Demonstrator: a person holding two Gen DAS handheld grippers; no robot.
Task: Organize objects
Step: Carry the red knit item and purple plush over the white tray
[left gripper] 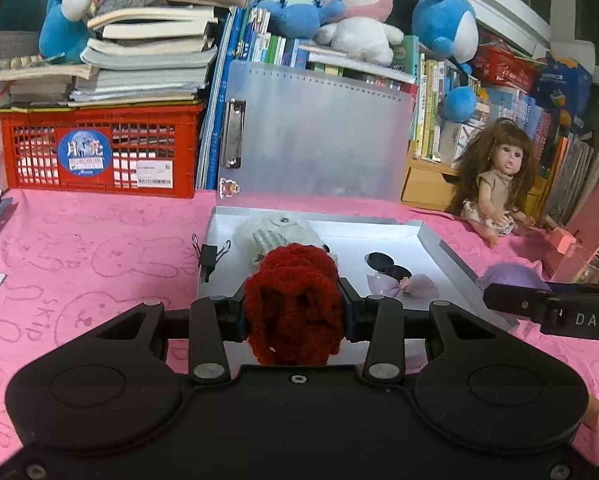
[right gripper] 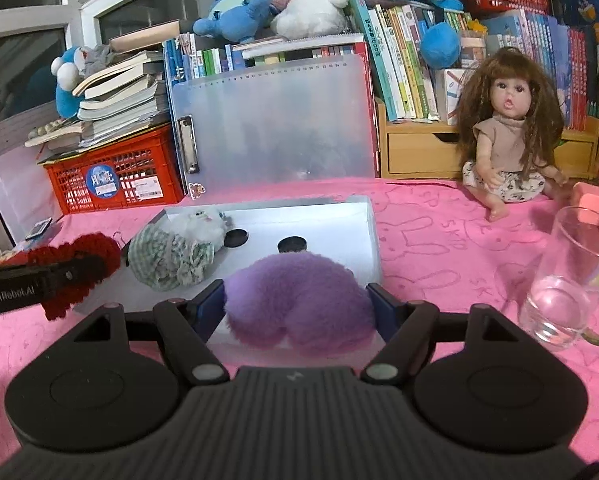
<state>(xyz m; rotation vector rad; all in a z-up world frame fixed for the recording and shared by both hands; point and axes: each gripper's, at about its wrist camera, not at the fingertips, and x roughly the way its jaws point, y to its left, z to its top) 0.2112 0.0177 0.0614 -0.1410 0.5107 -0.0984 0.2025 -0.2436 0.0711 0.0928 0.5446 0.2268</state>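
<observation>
My left gripper [left gripper: 293, 308] is shut on a red knitted scrunchie [left gripper: 293, 300], held over the near edge of a shallow white tray [left gripper: 431, 236]. My right gripper [right gripper: 297, 304] is shut on a fluffy purple scrunchie [right gripper: 295, 300] at the tray's [right gripper: 363, 216] near right corner. In the tray lie a white furry and green checked scrunchie [right gripper: 171, 256], two black round pieces [right gripper: 235, 238] and a pale bow clip [left gripper: 403, 284]. The red scrunchie also shows at the left of the right wrist view [right gripper: 79, 268]. The purple one shows at the right of the left wrist view [left gripper: 507, 276].
A black binder clip [left gripper: 209, 258] is on the tray's left rim. A clear glass mug [right gripper: 571, 276] stands on the pink cloth at right, a doll [right gripper: 507, 132] behind it. A red crate [left gripper: 99, 148], a translucent clipboard [left gripper: 315, 132] and books line the back.
</observation>
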